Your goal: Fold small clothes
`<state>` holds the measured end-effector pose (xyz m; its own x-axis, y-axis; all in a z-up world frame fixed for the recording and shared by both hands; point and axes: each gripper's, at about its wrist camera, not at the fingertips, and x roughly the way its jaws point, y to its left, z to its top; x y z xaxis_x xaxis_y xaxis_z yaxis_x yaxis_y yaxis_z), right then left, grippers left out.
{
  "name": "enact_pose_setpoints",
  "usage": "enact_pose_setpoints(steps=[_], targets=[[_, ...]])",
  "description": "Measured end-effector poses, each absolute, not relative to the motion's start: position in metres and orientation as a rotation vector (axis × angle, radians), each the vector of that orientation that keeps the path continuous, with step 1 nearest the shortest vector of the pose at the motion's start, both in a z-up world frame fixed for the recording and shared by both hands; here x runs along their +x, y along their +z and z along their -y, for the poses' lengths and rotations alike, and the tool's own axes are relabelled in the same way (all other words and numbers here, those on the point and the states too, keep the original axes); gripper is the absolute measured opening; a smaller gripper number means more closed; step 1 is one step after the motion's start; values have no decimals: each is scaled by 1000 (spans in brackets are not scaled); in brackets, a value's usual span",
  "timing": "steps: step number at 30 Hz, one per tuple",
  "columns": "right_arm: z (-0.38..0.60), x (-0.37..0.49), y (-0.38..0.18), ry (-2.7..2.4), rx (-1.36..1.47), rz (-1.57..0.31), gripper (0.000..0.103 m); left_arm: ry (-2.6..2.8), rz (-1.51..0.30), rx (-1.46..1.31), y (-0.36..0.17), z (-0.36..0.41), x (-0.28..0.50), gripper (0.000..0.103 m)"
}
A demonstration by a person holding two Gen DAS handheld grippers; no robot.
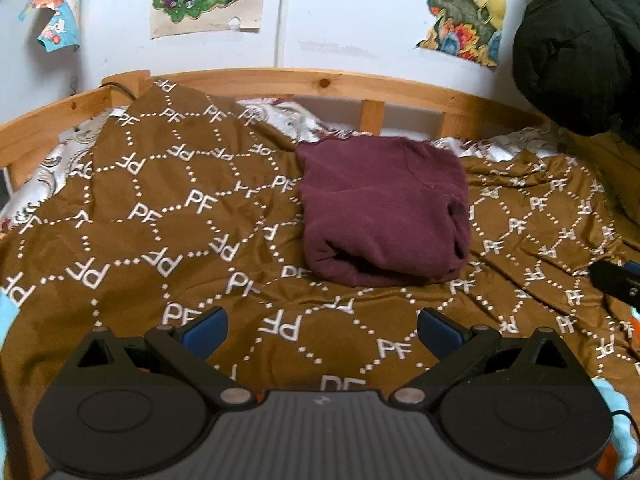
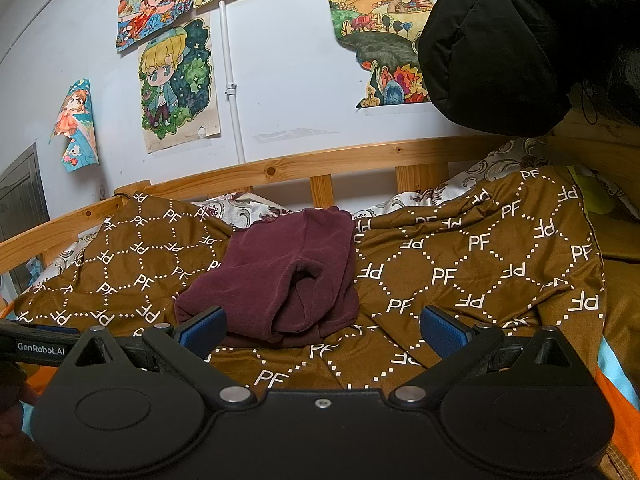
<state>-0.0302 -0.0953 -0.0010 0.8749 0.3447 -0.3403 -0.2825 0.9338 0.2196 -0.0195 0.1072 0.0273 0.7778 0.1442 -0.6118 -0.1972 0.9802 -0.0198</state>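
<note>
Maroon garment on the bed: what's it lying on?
The folded maroon garment lies on the brown PF-patterned blanket. A floral sheet shows past the blanket's far edge, by the wooden rail. Whatever lies directly beneath the garment is covered.

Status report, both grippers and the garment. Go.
Left gripper open, empty. Right gripper open, empty. Maroon garment folded on the brown blanket, untouched. Nothing in the way.
</note>
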Motion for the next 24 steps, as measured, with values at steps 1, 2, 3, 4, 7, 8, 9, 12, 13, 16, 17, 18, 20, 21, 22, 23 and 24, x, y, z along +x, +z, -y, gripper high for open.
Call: enact_pose_setpoints(steps=[1, 2, 3, 4, 7, 8, 9, 12, 13, 16, 17, 18, 20, 21, 22, 23, 24], targets=[[95, -30, -1, 329, 166, -385, 102, 183, -660, -84, 27, -108, -19, 102], [95, -30, -1, 329, 166, -386, 102, 182, -660, -89, 27, -109, -19, 102], [95, -30, -1, 330, 166, -386, 102, 186, -659, -94, 27, -110, -19, 102], [96, -30, -1, 330, 166, -386, 102, 194, -658, -97, 27, -111, -20, 102], [95, -30, -1, 329, 166, -386, 102, 206, -661, -97, 26, -112, -20, 102], [95, -30, -1, 329, 166, -386, 102, 204, -665, -100, 26, -113, -20, 102], [95, -30, -1, 329, 167, -386, 102, 200, -669, -104, 26, -113, -19, 102], [95, -30, -1, 329, 166, -387, 102, 194, -678, -108, 25, -113, -19, 102], [95, -30, -1, 329, 166, -386, 102, 190, -680, -106, 25, -113, -19, 102], [95, -30, -1, 329, 166, -387, 102, 186, -675, -89, 25, -112, -19, 102], [95, -30, -1, 329, 167, -387, 102, 186, -673, -84, 25, -112, -19, 102], [95, -30, -1, 329, 167, -387, 102, 187, -672, -80, 25, -112, -19, 102], [95, -30, -1, 329, 166, -387, 102, 188, -670, -77, 25, -112, -19, 102], [95, -30, -1, 329, 167, -387, 102, 190, -670, -78, 24, -112, -19, 102], [95, -30, -1, 329, 167, -387, 102, 192, -670, -80, 24, -112, -19, 102], [95, -30, -1, 329, 167, -387, 102, 194, -672, -82, 24, -112, -19, 102], [95, -30, -1, 329, 167, -387, 102, 195, -675, -85, 24, -113, -18, 102]])
